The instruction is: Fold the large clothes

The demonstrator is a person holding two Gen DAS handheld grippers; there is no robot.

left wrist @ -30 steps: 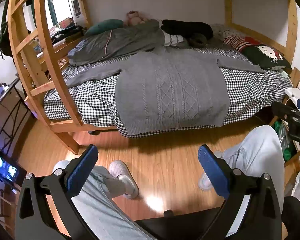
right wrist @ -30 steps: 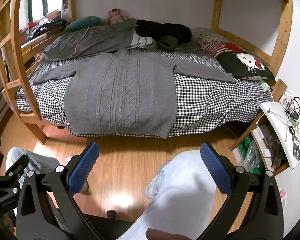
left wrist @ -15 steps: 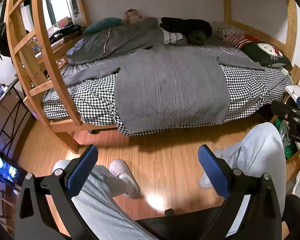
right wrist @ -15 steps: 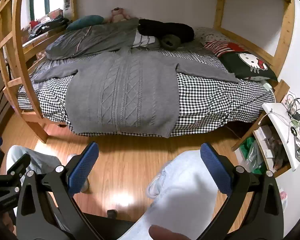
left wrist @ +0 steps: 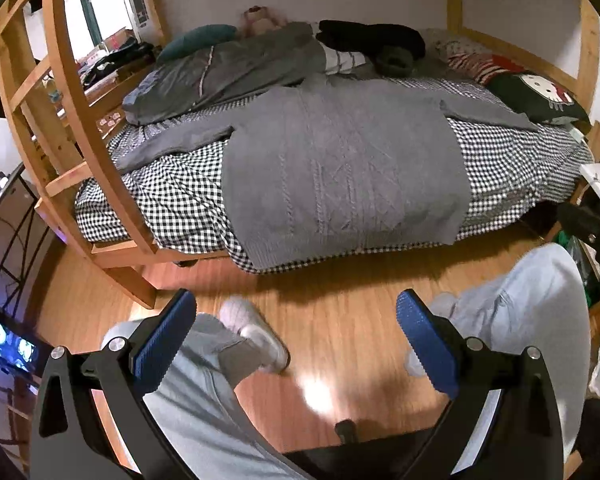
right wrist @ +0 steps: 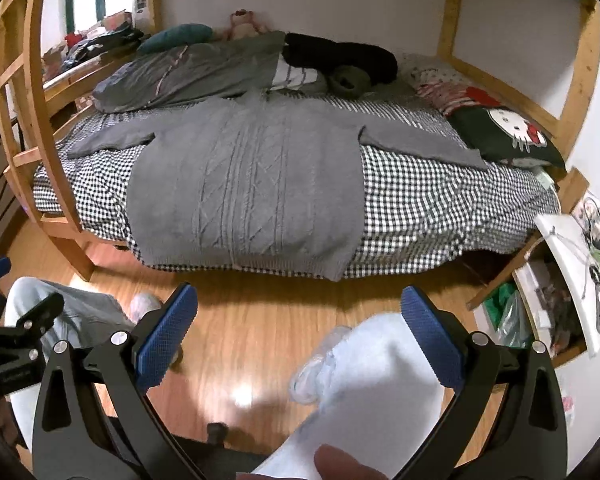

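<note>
Grey cable-knit sweater [left wrist: 340,168] spread flat, front up, across black-and-white checked bedding [left wrist: 168,200], hem draped over the near edge of the mattress, both sleeves stretched out sideways, neck toward the wall. Lies inside a wooden bunk frame [left wrist: 72,92] with a ladder on the left. Behind the sweater: a grey duvet [left wrist: 228,68] bunched at the left, a dark teal pillow [left wrist: 196,38], a pink plush toy [left wrist: 260,20] against the wall, a black garment [left wrist: 372,38] heaped near the middle, a red-and-white striped cushion [left wrist: 472,66] and a dark cartoon-cat cushion [left wrist: 540,98] at the right. Left gripper [left wrist: 296,344] held low over the wooden floor [left wrist: 340,300], well short of the bed, blue-padded fingers [left wrist: 164,340] spread wide with nothing between them. Right gripper [right wrist: 300,336] likewise held back from the bed, blue pads [right wrist: 430,336] splayed apart and empty, aimed at the sweater's hem. Below both grippers: legs in pale grey trousers [left wrist: 532,312] and white shoes [left wrist: 256,332], somewhat blurred. At the far right of the right wrist view, a white bedside shelf [right wrist: 572,264] cluttered with cables, just beside the bed's corner. Fingertip [right wrist: 340,460] visible at the bottom edge of that view.
</note>
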